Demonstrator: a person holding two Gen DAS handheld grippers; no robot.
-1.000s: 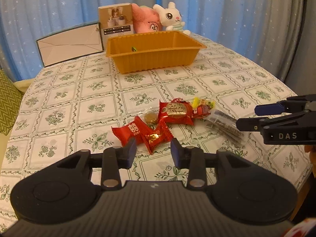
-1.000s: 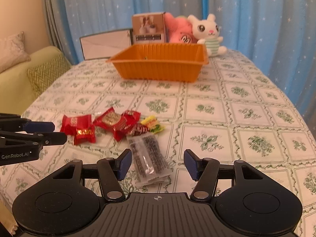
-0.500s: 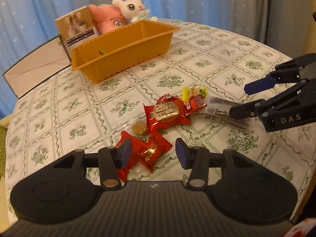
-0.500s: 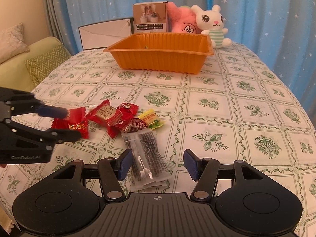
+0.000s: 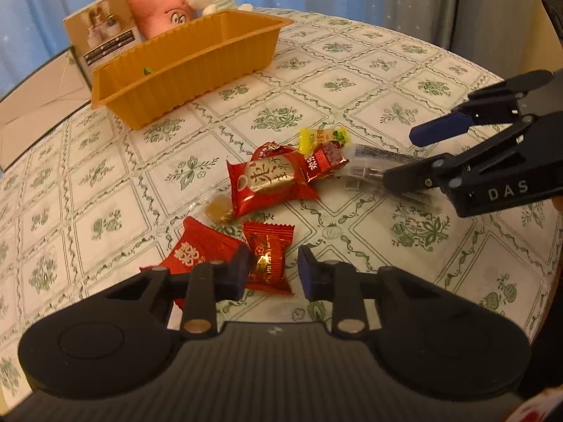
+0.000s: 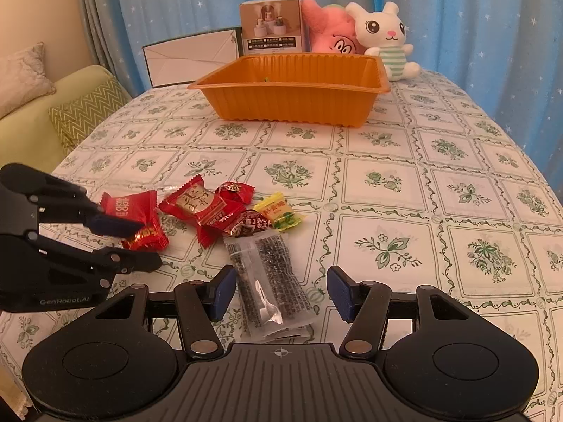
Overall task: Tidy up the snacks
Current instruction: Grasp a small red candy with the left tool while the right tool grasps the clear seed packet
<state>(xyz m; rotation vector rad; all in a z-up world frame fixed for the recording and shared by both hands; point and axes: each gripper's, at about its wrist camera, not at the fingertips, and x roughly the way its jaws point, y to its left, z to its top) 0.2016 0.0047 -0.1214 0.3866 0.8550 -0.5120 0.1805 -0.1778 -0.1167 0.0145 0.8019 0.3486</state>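
Several wrapped snacks lie in a cluster on the table. My left gripper [image 5: 273, 270] is open, its fingers either side of a small red candy packet [image 5: 267, 259], beside a red double-happiness packet [image 5: 197, 249]. It also shows in the right wrist view [image 6: 135, 244], over the small red packet [image 6: 146, 237]. My right gripper [image 6: 278, 292] is open, astride a clear packet of dark sesame bars [image 6: 265, 277], also seen in the left wrist view [image 5: 373, 165]. A large red-gold packet [image 5: 269, 181], a dark red candy [image 5: 325, 158] and a yellow candy [image 5: 322, 137] lie between. The orange tray [image 6: 292, 114] stands farther back.
Behind the tray stand a product box [image 6: 271, 28], a pink plush [image 6: 330, 33], a white bunny plush [image 6: 385, 38] and a white envelope-like box [image 6: 191, 58]. A green sofa with cushions [image 6: 81, 112] is left of the table. The table edge curves away at right.
My left gripper has moved down and forward onto the small red packets and turned to the right. My right gripper has advanced a little over the sesame packet.
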